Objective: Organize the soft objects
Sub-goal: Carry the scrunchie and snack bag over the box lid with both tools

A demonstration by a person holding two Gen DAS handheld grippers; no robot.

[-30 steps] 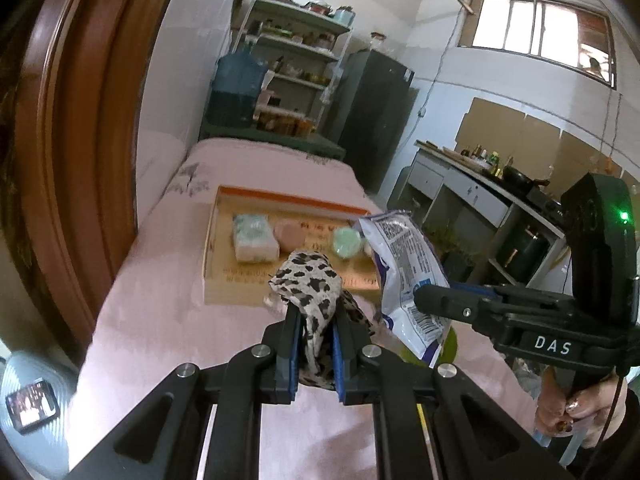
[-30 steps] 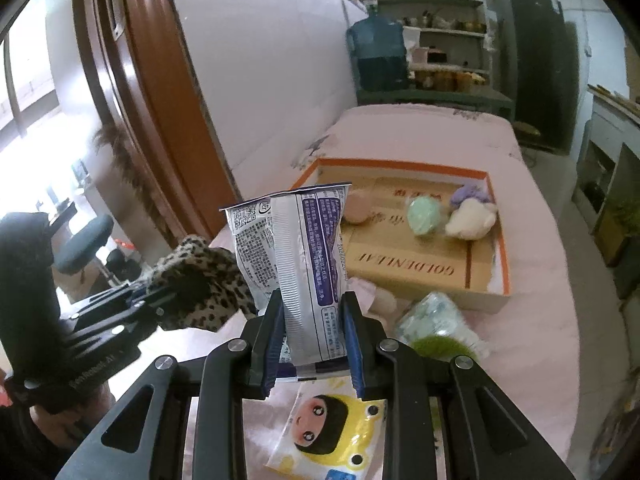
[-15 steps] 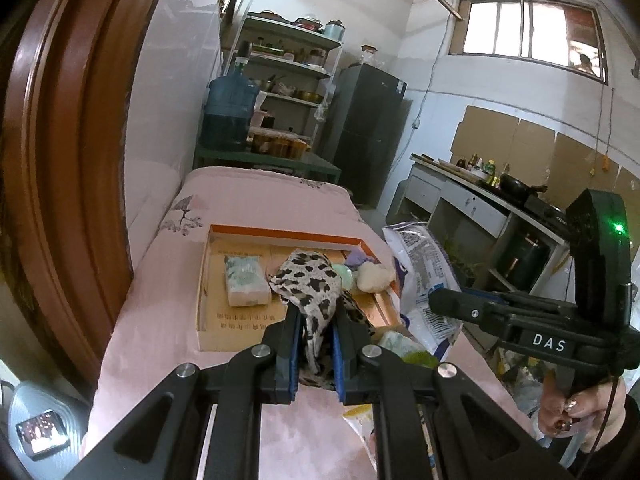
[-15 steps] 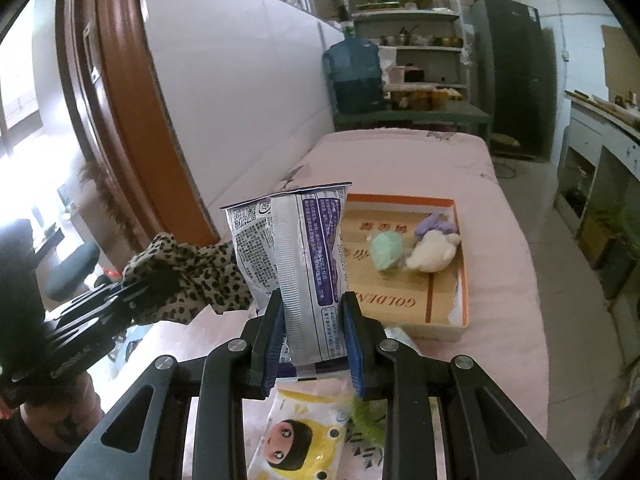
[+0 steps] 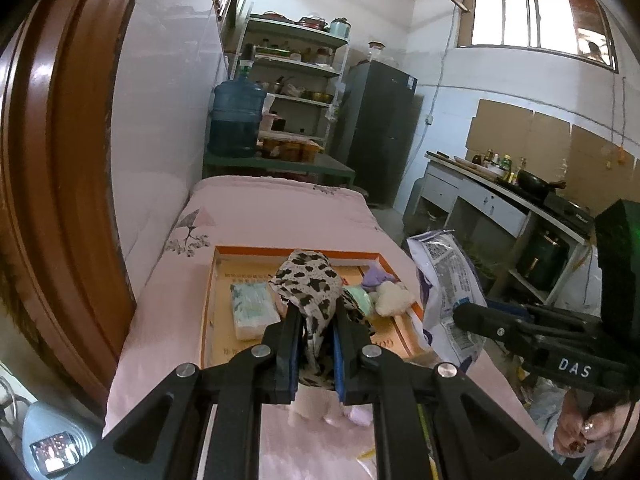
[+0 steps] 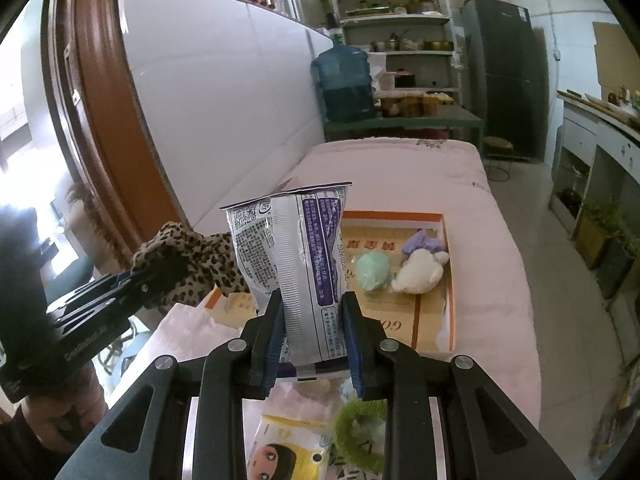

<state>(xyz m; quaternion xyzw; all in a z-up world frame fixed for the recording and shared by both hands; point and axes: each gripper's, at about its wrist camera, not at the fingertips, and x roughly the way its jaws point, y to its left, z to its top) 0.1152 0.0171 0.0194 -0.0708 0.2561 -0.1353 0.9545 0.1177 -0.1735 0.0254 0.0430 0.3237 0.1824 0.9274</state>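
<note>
A spotty cloth (image 5: 308, 292) is squeezed tight in the left gripper (image 5: 316, 354) and held up over the near edge of the box (image 5: 210, 320). To the right, a shiny bag (image 6: 296, 276) is clamped in the right gripper (image 6: 314, 340). Soft toys (image 6: 418, 270) are seen lying in the box's far right corner.

The leopard-print cloth (image 5: 310, 292) looked soft and matt, bunched between matt black plastic fingers (image 5: 286, 344) with blue pads. The snack bag (image 6: 296, 264) was glossy, crinkled plastic film. The shallow tray (image 6: 450, 280) looked like smooth printed cardboard with an orange rim. Inside it, the cream plush toy (image 6: 418, 274) was fuzzy, and the tissue pack (image 5: 252, 310) had a shiny plastic wrap. The pink bedcover (image 5: 276, 212) was matt quilted cloth. The door frame (image 5: 60, 160) was glossy varnished wood.
</note>
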